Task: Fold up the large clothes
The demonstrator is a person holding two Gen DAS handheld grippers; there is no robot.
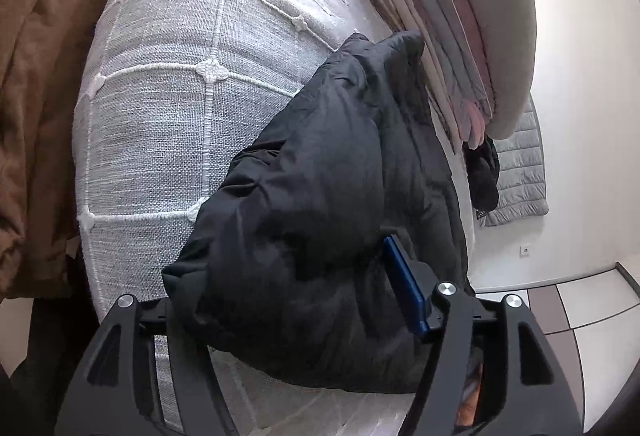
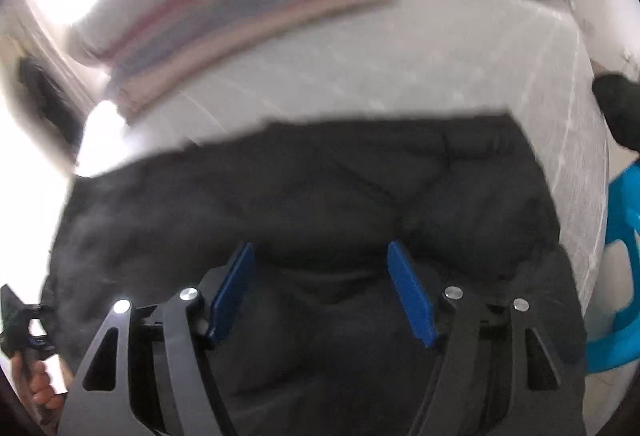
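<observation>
the puffy black jacket (image 1: pixel 320 220) could spring off the bed (image 1: pixel 168 83) edge: left hand-held gripper (image 1: pixel 304 300) bites its bulk, right hand-held gripper (image 2: pixel 320 288) gapes apart above it.

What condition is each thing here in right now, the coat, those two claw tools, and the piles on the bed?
Black jacket: bunched on the bed, partly folded.
Left gripper: jacket fabric fills its jaws; only one finger shows.
Right gripper: open over the jacket.
Stack of clothes: folded, piled.
Brown garment: crumpled beside the bed.
</observation>
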